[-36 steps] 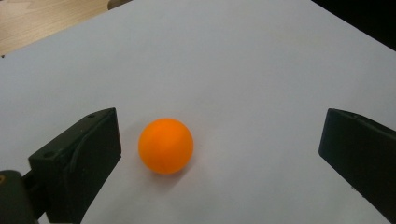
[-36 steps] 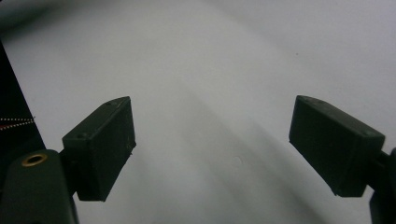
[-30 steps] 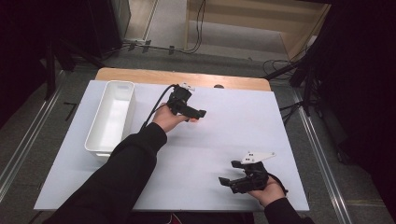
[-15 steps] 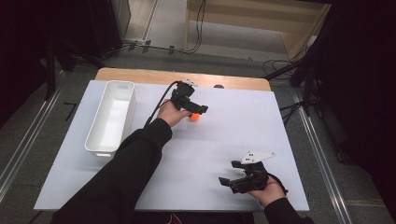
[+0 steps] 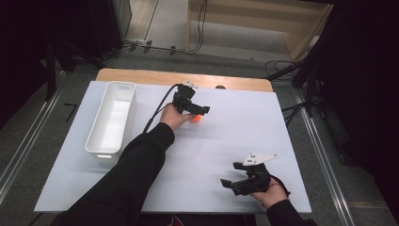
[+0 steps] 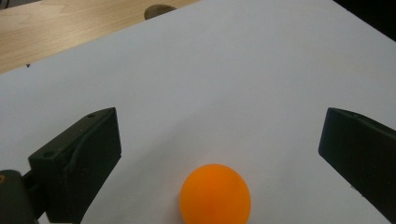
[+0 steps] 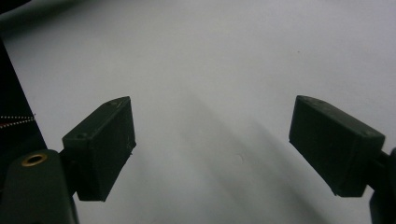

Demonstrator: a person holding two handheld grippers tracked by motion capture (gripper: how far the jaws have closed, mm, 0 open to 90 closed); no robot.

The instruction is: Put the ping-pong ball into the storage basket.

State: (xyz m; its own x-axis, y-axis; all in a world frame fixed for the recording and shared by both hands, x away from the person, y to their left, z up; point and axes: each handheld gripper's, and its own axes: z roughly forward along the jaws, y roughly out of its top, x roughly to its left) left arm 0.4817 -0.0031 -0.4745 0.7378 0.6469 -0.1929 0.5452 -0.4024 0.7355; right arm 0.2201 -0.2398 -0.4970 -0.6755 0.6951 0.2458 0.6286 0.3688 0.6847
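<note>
High view: my left gripper (image 5: 200, 112) is out at 12 o'clock on the table (image 5: 282, 122) with the orange ball (image 5: 197, 118) just under its jaws, left arm stretched forward, tray (image 5: 104, 141) well apart at 9 o'clock; my right gripper (image 5: 235, 183) rests low at 5 o'clock, wrist bent in. Left gripper view: jaws wide apart, holding nothing, ball (image 6: 215, 193) sits on the table between them at 6 o'clock, nearer the left jaw; it looks light, smooth and likely to roll, so I'd close gently across its widest part. Right gripper view: jaws wide apart, empty, over bare table (image 7: 224, 56).
</note>
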